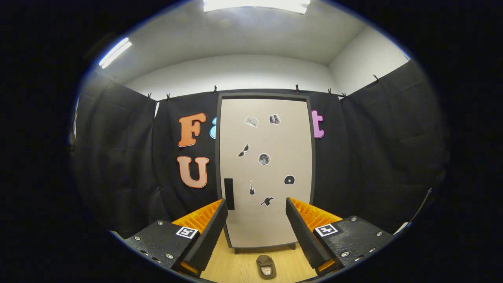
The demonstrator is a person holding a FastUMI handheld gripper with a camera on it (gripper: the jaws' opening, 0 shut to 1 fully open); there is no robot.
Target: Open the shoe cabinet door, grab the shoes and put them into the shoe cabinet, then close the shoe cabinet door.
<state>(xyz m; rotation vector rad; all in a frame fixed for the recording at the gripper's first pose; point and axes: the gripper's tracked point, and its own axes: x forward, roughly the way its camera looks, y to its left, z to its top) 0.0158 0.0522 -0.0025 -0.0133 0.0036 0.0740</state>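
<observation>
The shoe cabinet (265,173) stands upright at the far side of the booth against the black cloth wall (373,157), its pale door (271,220) flush in its dark frame and thus not yet opened; a dark vertical handle (228,193) sits low on the door's left edge, and small stickers (264,159) dot the panel. One brown shoe (266,266) lies on the wooden floor (232,269) near the cabinet's foot, between and below the two fingers. The gripper (256,224) faces the door with its fingers spread wide and holding nothing. Judged from this arrangement, no step is complete: opening the door, stowing the shoe, and closing the door all remain.
</observation>
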